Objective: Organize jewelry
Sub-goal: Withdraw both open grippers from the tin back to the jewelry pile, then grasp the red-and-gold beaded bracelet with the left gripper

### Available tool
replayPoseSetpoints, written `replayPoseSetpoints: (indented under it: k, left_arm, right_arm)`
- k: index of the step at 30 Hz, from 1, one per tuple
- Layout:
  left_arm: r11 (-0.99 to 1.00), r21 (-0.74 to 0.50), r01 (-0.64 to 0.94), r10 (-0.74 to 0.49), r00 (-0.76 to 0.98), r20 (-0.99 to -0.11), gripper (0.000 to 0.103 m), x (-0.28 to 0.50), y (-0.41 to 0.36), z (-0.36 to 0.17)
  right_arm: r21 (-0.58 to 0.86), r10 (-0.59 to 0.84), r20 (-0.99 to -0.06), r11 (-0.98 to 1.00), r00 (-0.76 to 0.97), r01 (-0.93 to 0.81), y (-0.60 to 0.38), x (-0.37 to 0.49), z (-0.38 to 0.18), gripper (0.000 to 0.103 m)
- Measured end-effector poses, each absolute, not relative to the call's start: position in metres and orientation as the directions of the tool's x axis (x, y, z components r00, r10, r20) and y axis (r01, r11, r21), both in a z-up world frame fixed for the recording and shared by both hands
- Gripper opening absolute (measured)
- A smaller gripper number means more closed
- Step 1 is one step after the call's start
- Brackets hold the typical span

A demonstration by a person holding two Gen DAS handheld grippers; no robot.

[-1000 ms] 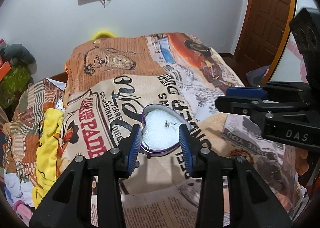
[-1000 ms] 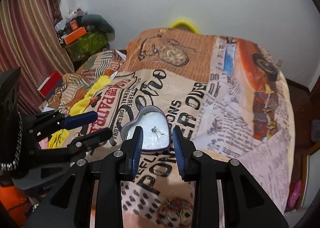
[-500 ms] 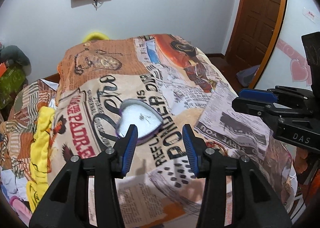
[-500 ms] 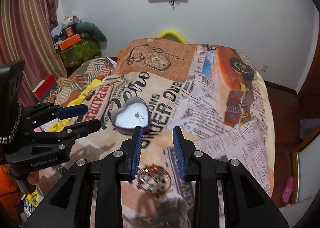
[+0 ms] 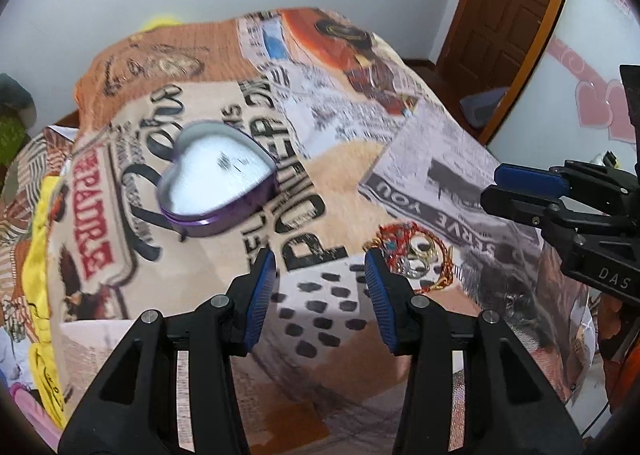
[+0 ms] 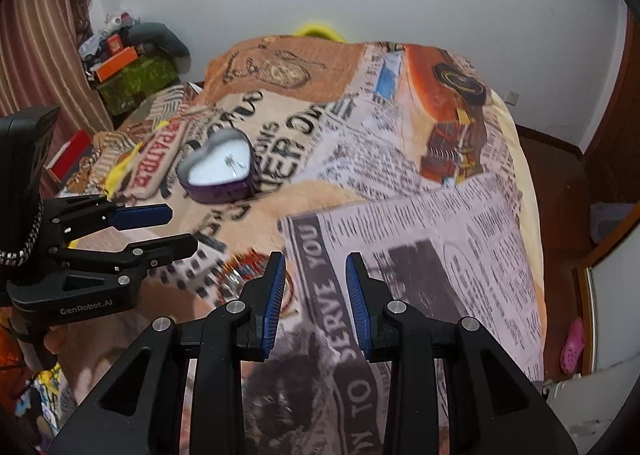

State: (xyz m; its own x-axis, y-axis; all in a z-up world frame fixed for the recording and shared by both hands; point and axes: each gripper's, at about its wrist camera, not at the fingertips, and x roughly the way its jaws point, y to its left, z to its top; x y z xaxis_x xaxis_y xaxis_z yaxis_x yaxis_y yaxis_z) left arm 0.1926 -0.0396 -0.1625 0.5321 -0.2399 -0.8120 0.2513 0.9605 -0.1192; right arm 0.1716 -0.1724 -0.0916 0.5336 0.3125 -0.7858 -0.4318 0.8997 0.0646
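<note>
Both grippers, left gripper [image 5: 320,259] and right gripper [image 6: 316,267], are hovering part-open and empty near the bangles [image 5: 412,251] at lower centre, risking snagging the blanket [image 5: 360,135] instead.

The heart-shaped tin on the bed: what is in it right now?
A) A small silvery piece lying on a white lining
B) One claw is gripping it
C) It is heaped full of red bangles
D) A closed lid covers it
A: the heart-shaped tin sits open on the printed blanket, with one small silvery piece on its white lining; the red and gold bangles lie outside it on the blanket.
</note>
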Motion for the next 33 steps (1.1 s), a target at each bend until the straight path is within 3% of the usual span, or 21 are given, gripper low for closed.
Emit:
replayPoseSetpoints:
  k: [10,20,33]
  left_arm:
    - [0.952,-0.124,0.280,-0.255,0.502,-0.827,0.043,0.205,-0.058,-0.176]
    - [0.949,-0.097,0.299,-0.240,0.488,-0.839,0.006,0.209,-0.066,-0.185]
    - [0.949,-0.067,0.307,-0.241,0.574,-0.783,0.005,0.192,-0.067,-0.156]
  right_arm:
    - [0.086,0.314,-0.806,0.901,0.501,-0.426,-0.181,0.173,-0.110,0.028]
    - [0.144,0.339,-0.809,0.907,0.481,-0.396,-0.193,0.178,-0.117,0.028]
    - [0.135,0.349,-0.808,0.893,0.474,-0.429,-0.189,0.173,-0.111,0.028]
